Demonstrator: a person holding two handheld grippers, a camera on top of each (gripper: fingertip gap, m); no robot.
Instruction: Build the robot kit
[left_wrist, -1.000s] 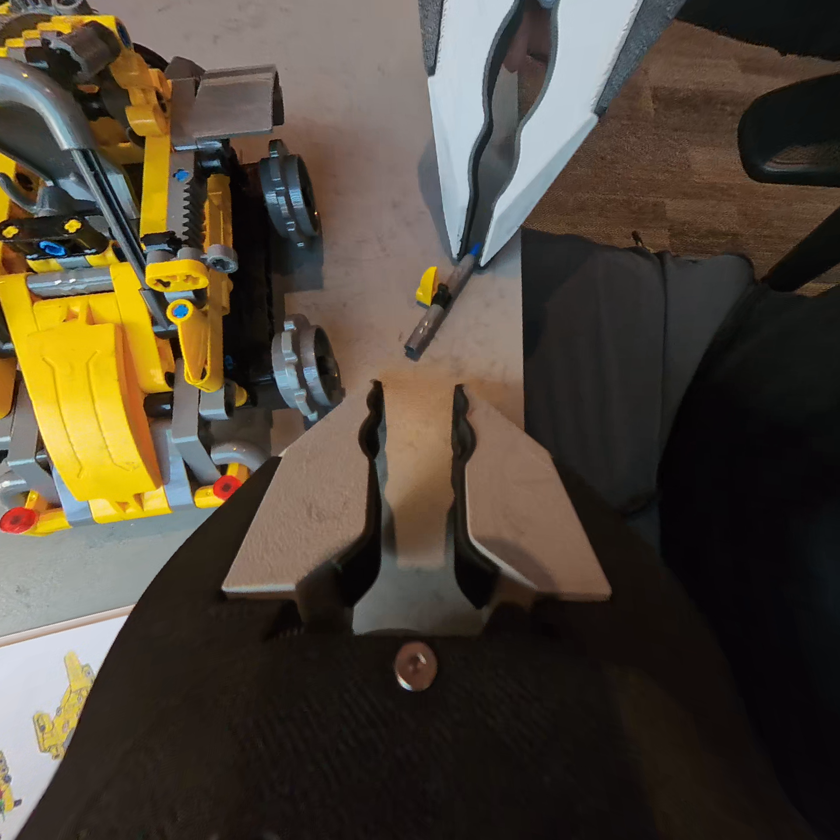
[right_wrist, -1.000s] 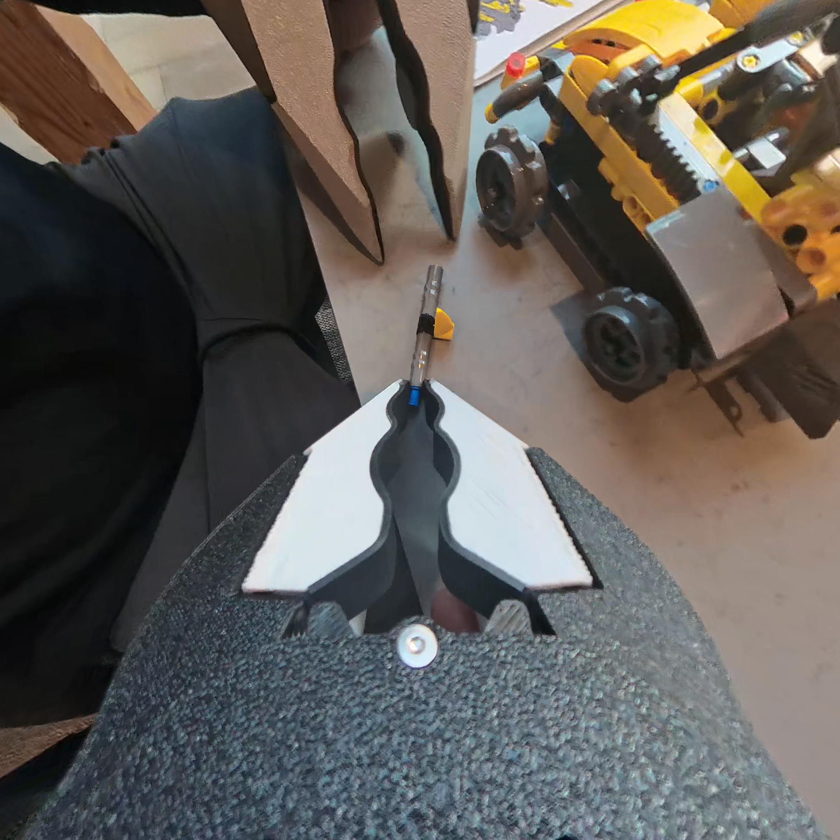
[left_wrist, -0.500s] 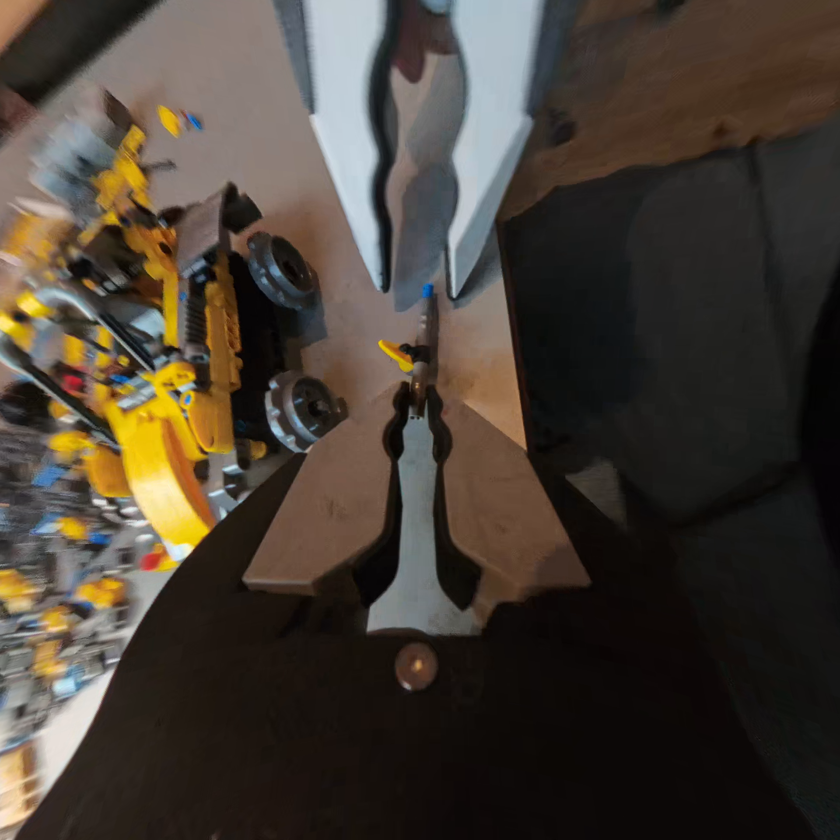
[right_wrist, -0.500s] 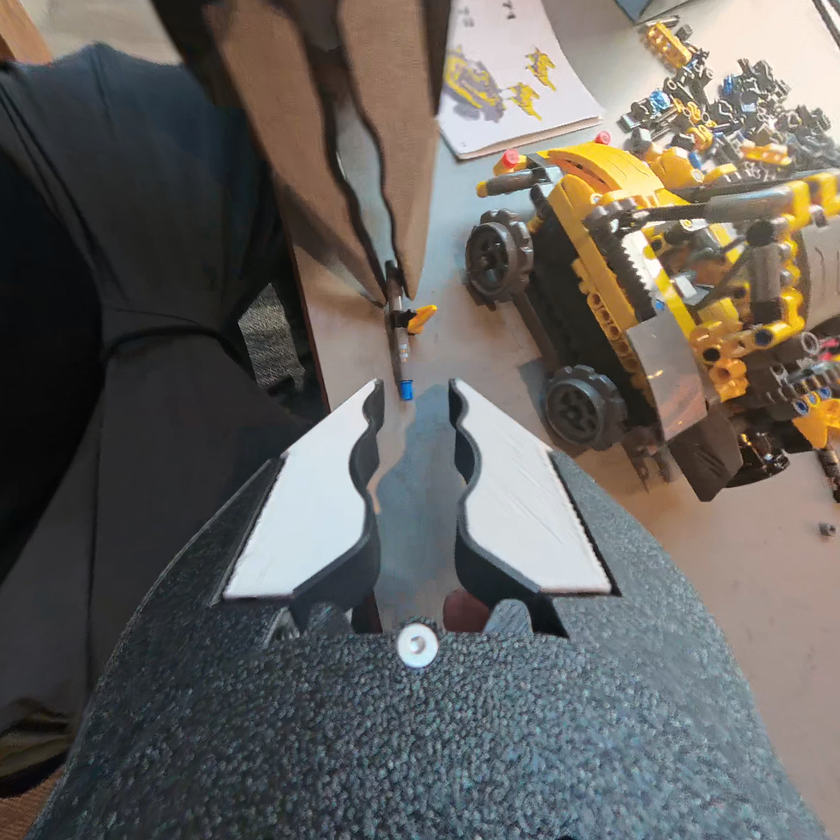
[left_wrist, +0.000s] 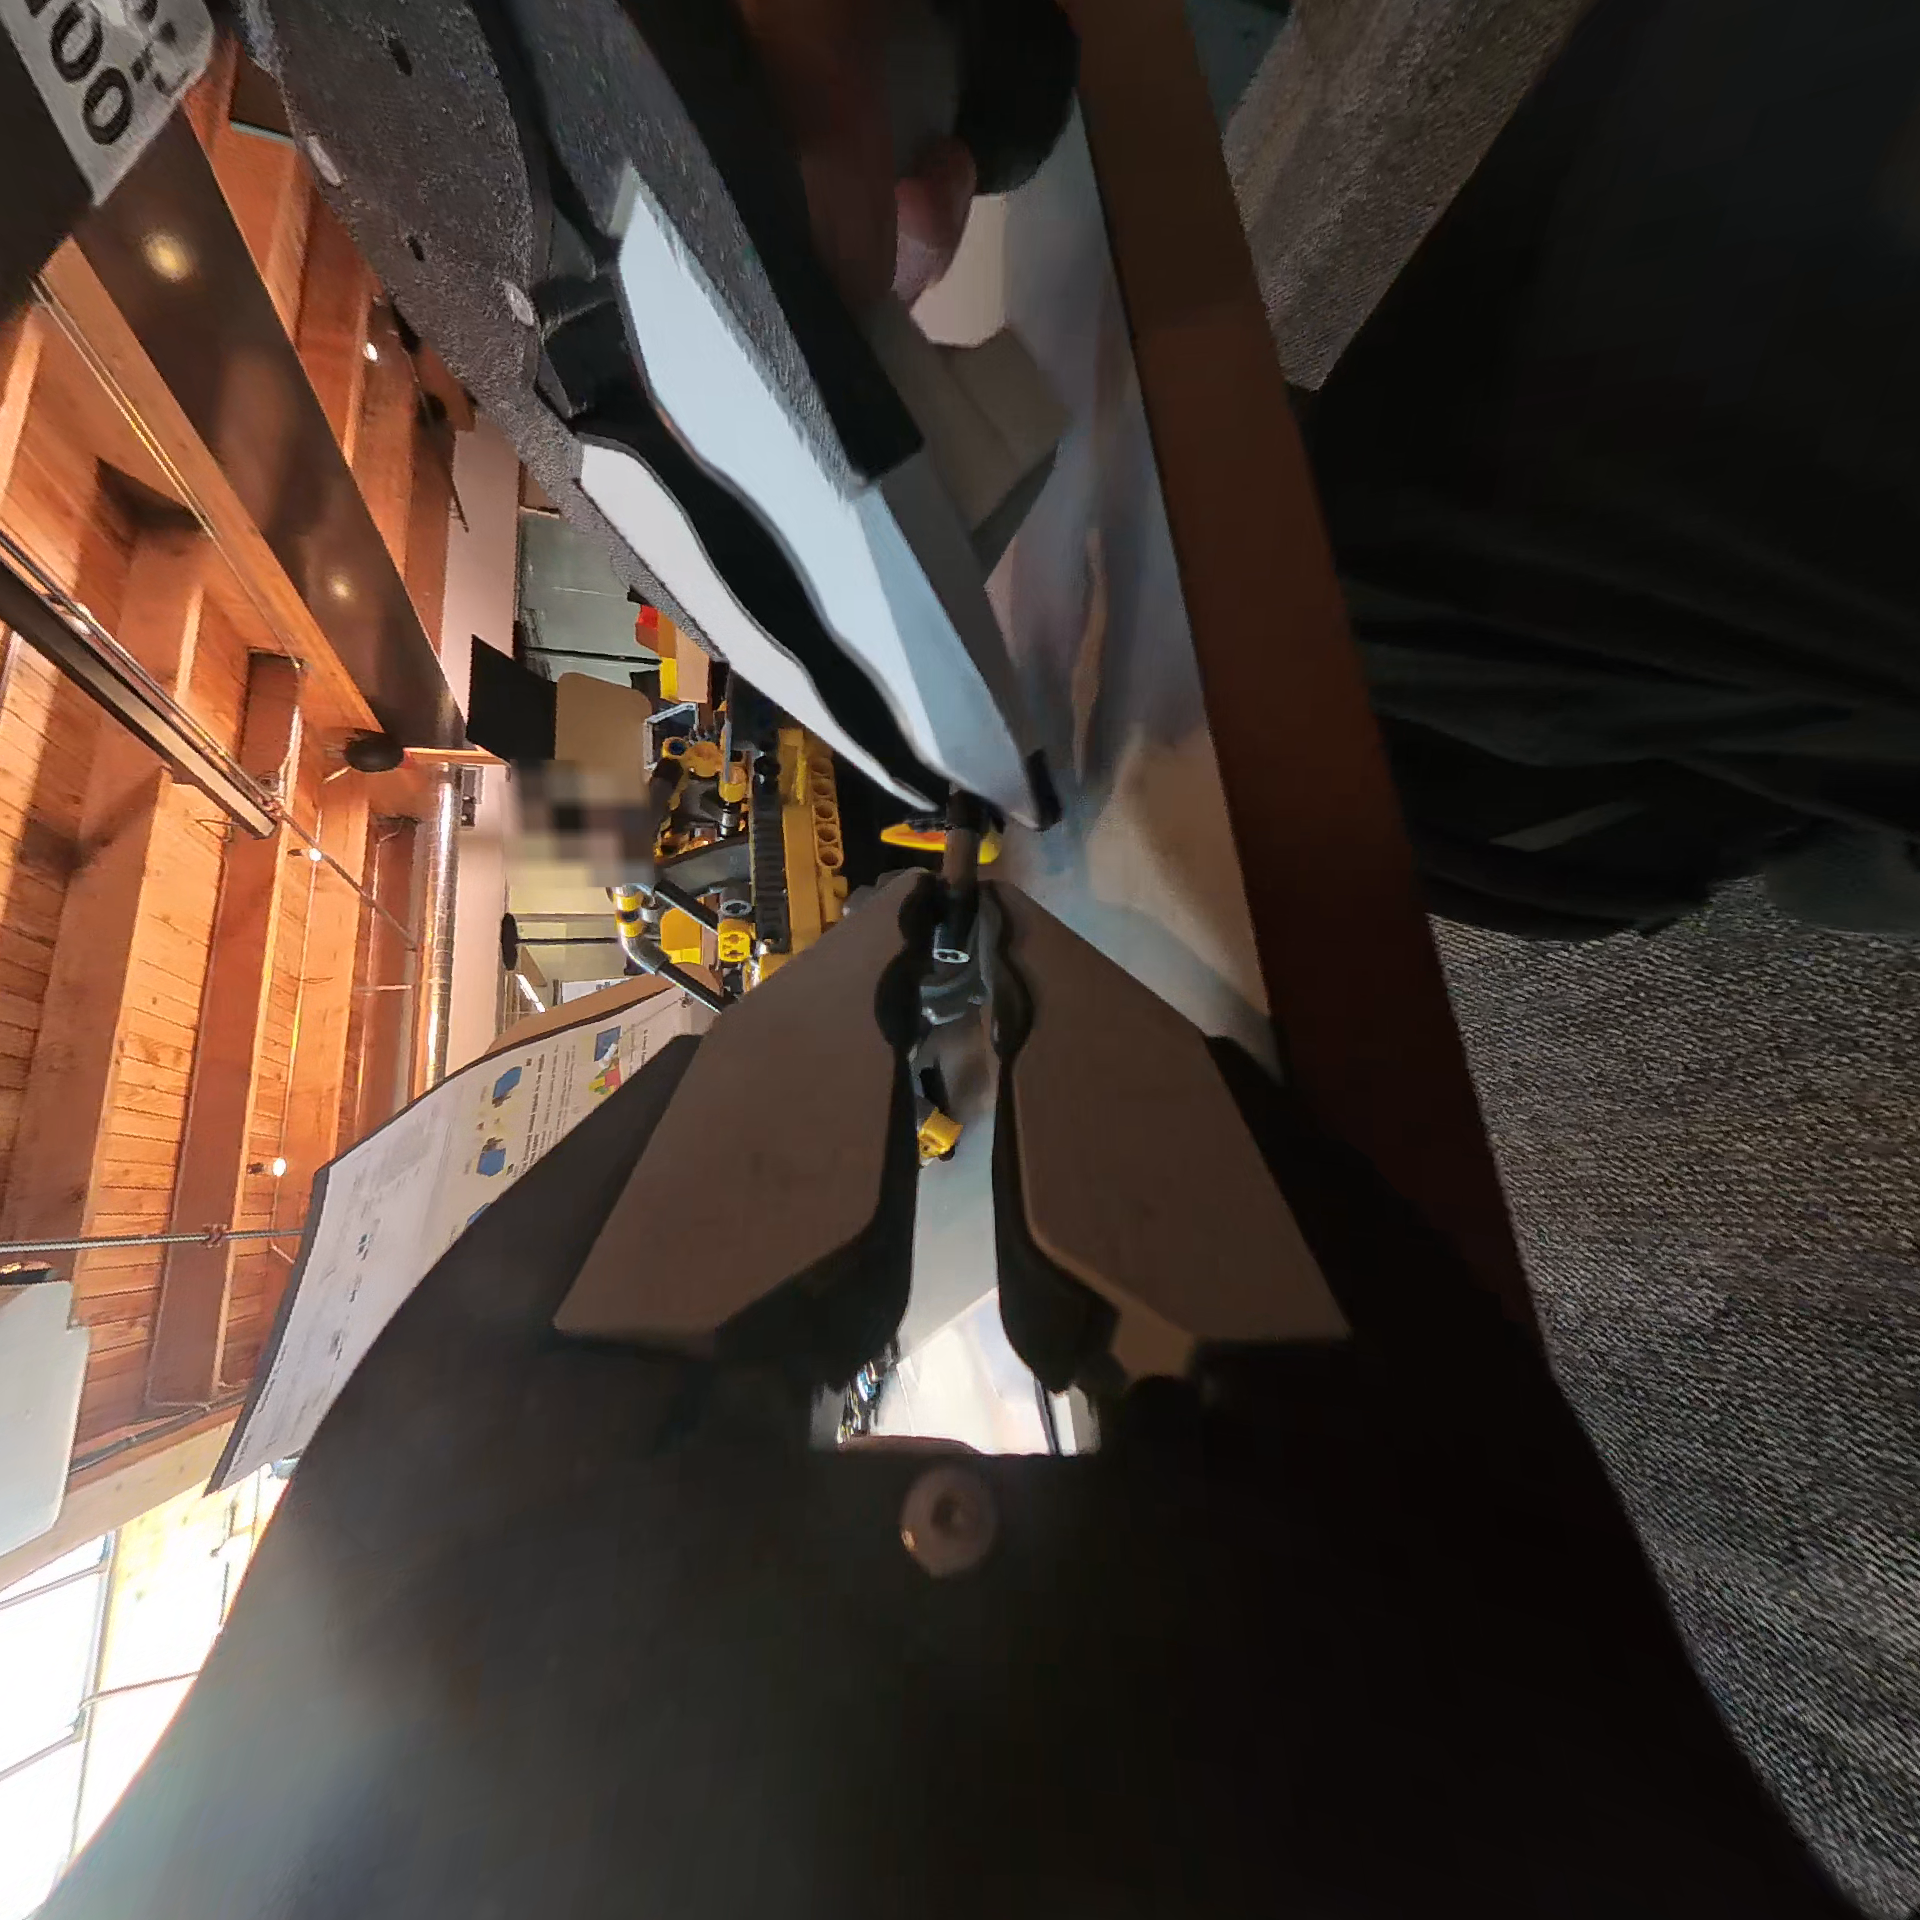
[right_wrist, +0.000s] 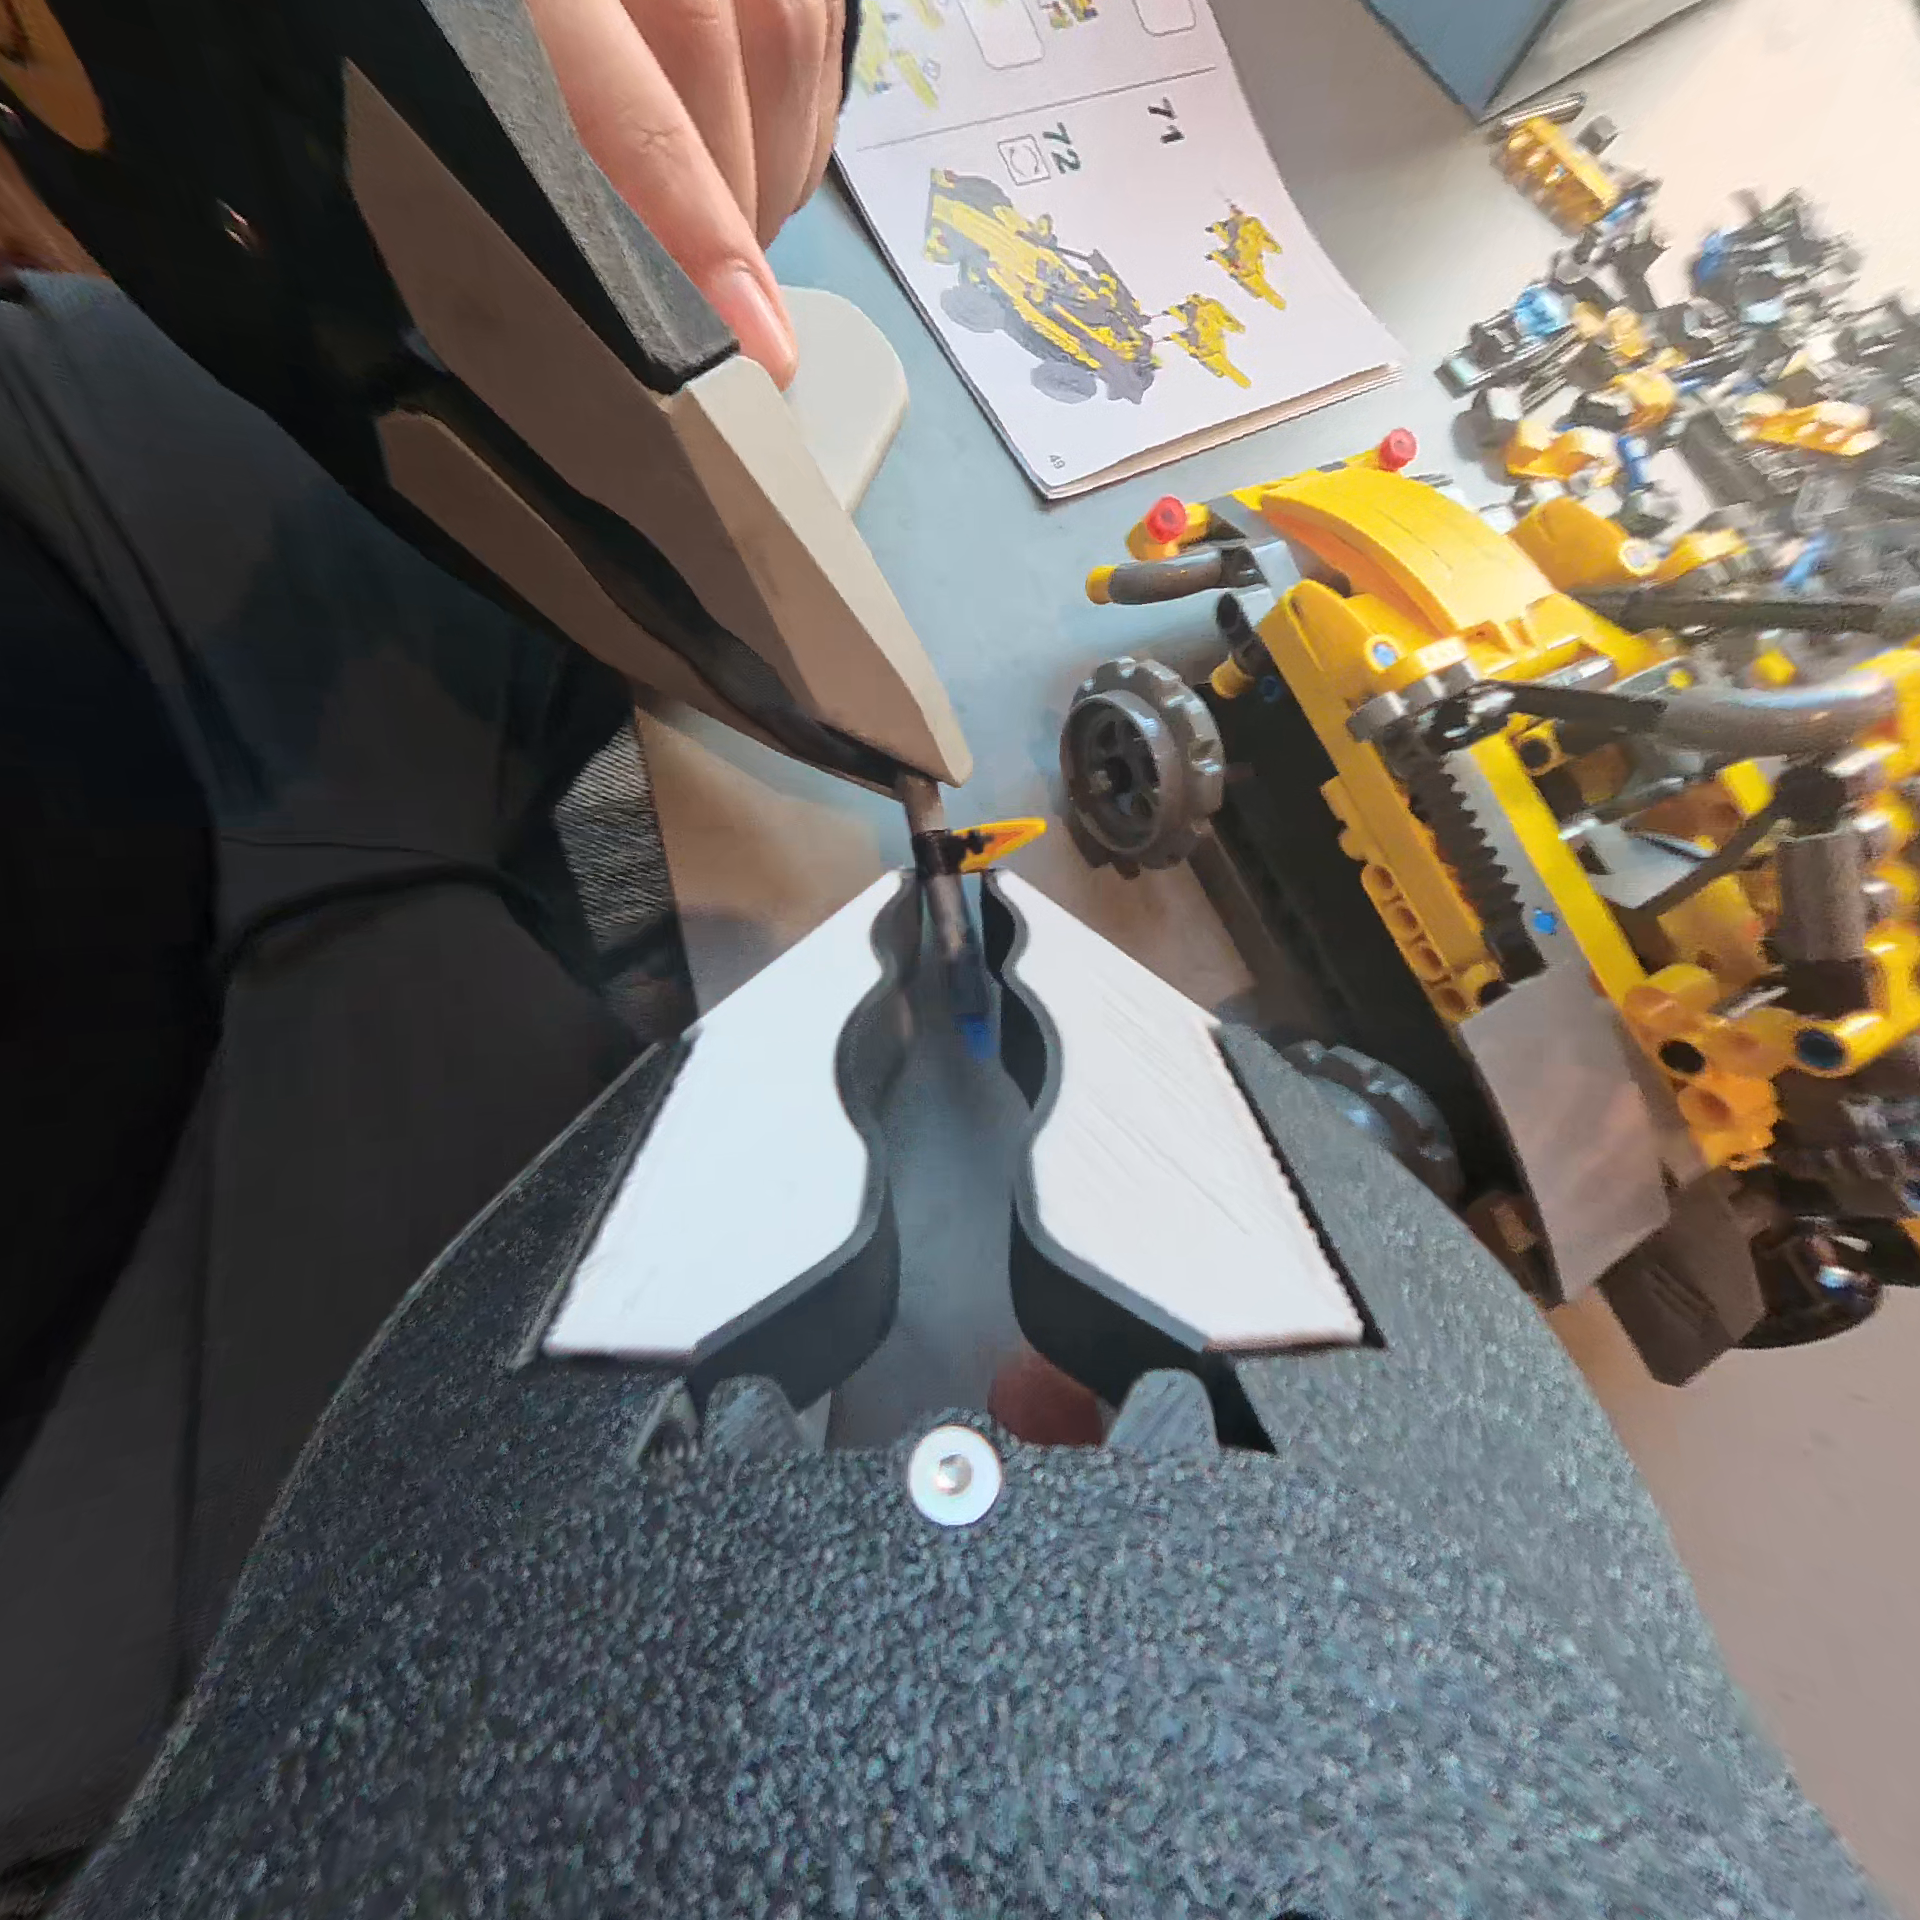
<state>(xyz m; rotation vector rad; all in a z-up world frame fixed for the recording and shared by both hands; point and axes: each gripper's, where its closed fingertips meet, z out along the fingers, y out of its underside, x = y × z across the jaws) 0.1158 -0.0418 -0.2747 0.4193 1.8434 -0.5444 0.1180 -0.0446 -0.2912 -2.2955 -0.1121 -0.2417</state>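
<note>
A thin grey rod with a blue end and a small yellow piece clipped on it hangs between both grippers, just above the table's near edge. My left gripper, with tan fingers and rolled on its side, is shut on the rod's grey end. In the right wrist view the left gripper reaches in from the upper left. My right gripper, with white fingers, has its jaws narrowed close around the rod's blue end. It also shows in the left wrist view.
A yellow and grey brick-built vehicle stands on the grey table to the right. An open instruction booklet and a pile of loose parts lie behind it. A person's fingers and dark clothing are at the left. Both grippers' tips are close together, under 4 cm apart.
The left gripper closed on the rod, rolled over and lifted it off the table. The right gripper let go half a second ago and has now narrowed around the blue end again.
</note>
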